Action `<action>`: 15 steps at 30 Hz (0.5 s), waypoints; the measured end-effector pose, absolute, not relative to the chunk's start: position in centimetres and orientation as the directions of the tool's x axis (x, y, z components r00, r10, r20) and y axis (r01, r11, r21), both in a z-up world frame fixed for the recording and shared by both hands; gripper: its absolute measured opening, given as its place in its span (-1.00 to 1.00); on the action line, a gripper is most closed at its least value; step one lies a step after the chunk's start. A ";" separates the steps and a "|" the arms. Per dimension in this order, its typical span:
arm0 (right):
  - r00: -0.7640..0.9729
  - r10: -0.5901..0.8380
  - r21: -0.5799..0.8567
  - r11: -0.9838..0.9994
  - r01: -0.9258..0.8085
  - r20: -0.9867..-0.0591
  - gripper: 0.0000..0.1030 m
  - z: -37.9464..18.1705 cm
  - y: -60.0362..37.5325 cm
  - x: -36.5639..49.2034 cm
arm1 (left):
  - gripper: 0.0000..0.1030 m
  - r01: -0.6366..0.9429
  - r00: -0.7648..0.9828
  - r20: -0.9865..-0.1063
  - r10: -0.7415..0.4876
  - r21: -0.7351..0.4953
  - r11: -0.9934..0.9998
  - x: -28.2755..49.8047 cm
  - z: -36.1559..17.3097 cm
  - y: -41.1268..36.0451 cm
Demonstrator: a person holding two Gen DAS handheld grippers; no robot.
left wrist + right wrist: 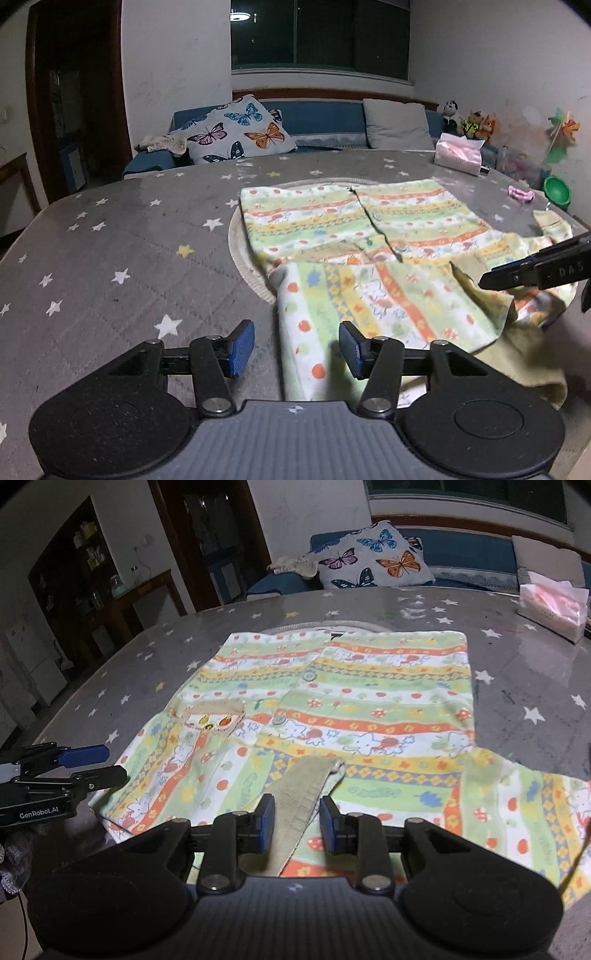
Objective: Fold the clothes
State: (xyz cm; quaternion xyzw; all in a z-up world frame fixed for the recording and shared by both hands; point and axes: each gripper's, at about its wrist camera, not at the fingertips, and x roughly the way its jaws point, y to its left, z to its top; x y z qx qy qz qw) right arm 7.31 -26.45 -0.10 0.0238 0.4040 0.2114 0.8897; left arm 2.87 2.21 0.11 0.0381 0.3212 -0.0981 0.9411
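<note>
A child's shirt [369, 701] with bright striped cartoon print lies buttoned and face up on the grey star-print table [517, 686]. Its left sleeve [369, 295] is folded in across the lower body. My left gripper [297, 332] is open just over that sleeve's near edge, with nothing pinched; it also shows as the left gripper [116, 763] beside the shirt's left edge. My right gripper [297, 805] stands narrowly open, and a beige ribbed strip [310, 786] of the shirt runs between its pads with no visible pinch. In the left wrist view the right gripper [487, 280] hovers over rumpled cloth.
A pink tissue pack [554, 605] sits at the table's far right. A green bowl [557, 190] and a small pink item [521, 194] lie near the right edge. Behind the table stands a blue sofa with a butterfly pillow [373, 557]. A round mat [240, 258] lies under the shirt.
</note>
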 end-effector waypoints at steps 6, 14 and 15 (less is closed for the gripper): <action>0.670 0.323 0.079 0.927 -0.367 -0.668 -0.95 2.2 -25.6 6.3 | 0.05 0.204 0.768 -0.624 -0.146 0.022 0.979 3.2 -0.5 2.2; 0.639 0.313 0.149 0.943 -0.298 -0.703 -0.82 1.3 -27.6 7.3 | 0.05 0.200 0.768 -0.623 -0.152 0.008 0.980 3.4 -0.2 2.5; 0.629 0.350 0.212 0.935 -0.285 -0.694 -0.75 1.2 -28.2 7.5 | 0.05 0.198 0.772 -0.617 -0.151 0.007 0.980 3.5 0.1 2.6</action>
